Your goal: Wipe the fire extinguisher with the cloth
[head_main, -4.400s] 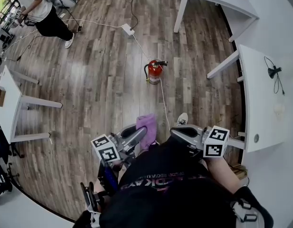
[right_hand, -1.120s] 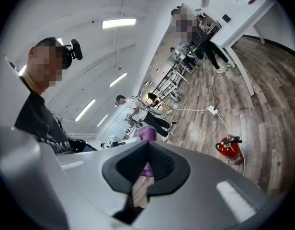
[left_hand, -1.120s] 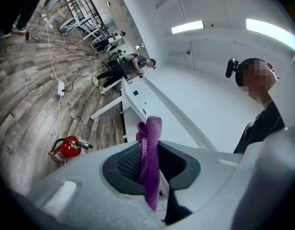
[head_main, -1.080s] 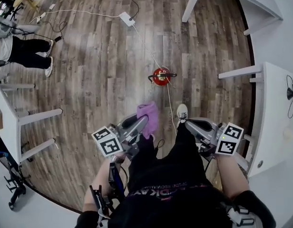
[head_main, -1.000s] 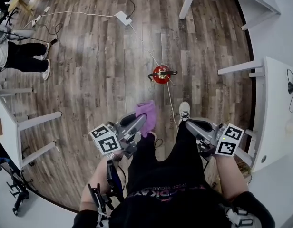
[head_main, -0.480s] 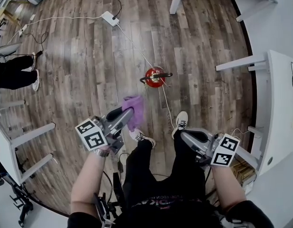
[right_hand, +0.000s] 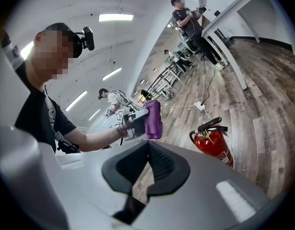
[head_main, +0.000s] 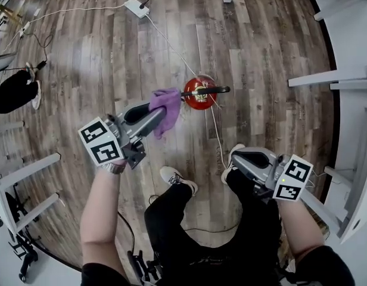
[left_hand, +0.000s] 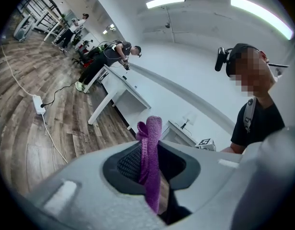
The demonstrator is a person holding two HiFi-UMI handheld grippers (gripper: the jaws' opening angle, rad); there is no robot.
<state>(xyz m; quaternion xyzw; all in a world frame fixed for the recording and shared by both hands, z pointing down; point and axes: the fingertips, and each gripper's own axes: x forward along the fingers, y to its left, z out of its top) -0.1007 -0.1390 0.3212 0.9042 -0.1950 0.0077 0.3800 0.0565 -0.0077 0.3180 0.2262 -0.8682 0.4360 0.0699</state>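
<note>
The red fire extinguisher [head_main: 197, 94] stands upright on the wood floor, its black handle pointing right; it also shows in the right gripper view [right_hand: 215, 146]. My left gripper [head_main: 161, 110] is shut on a purple cloth [head_main: 166, 102], which hangs just left of the extinguisher's top. In the right gripper view the cloth [right_hand: 153, 119] is up and to the left of the handle, not touching it. Between the left jaws the cloth [left_hand: 150, 153] stands up in a fold. My right gripper [head_main: 236, 157] is low by my right leg, jaws together with nothing in them.
A white power strip [head_main: 137, 7] lies far off, and its cable [head_main: 171, 42] runs past the extinguisher. White table legs [head_main: 323, 78] stand at the right and more [head_main: 25, 170] at the left. My shoes [head_main: 179, 181] are below the extinguisher. Another person's foot [head_main: 33, 95] is far left.
I have stepped closer, so the extinguisher sits nearer. My left gripper carried the cloth forward, up beside the extinguisher's top. The right gripper stayed low by my leg.
</note>
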